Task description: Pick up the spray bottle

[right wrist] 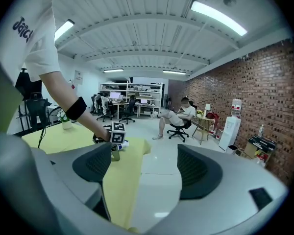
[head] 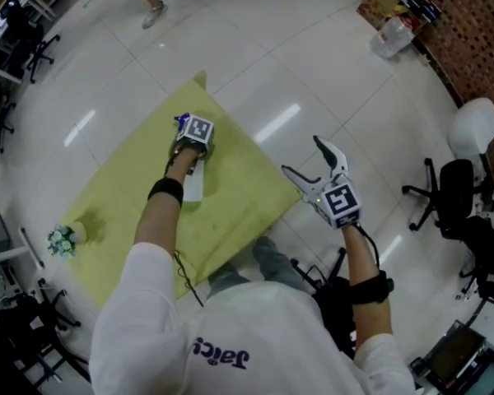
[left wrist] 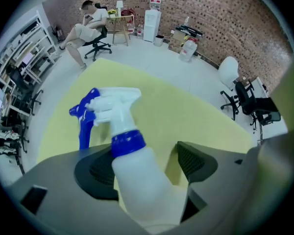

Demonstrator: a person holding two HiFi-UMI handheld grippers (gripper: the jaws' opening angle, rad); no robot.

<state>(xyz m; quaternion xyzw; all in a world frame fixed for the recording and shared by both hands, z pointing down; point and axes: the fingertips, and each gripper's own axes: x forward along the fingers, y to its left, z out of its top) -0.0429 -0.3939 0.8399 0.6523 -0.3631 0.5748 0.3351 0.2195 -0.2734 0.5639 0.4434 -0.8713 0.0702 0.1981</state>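
Note:
A translucent white spray bottle (left wrist: 137, 180) with a blue collar and blue trigger lies on the yellow cloth (left wrist: 186, 106). My left gripper (left wrist: 146, 163) points straight down over it, with the bottle's body between the jaws. The left pad is against the bottle's side, while a strip of cloth shows between the bottle and the right pad (left wrist: 196, 160). From the head view the left gripper (head: 194, 164) covers most of the bottle (head: 193, 188). My right gripper (head: 305, 159) hangs open over the floor beside the cloth's corner, holding nothing (right wrist: 142, 165).
A small pot of flowers (head: 63, 239) stands near the cloth's left end (head: 123, 196). Office chairs (head: 449, 196) stand at the right. A person sits on a chair (left wrist: 88, 26) by the brick wall, near a water dispenser (left wrist: 152, 16).

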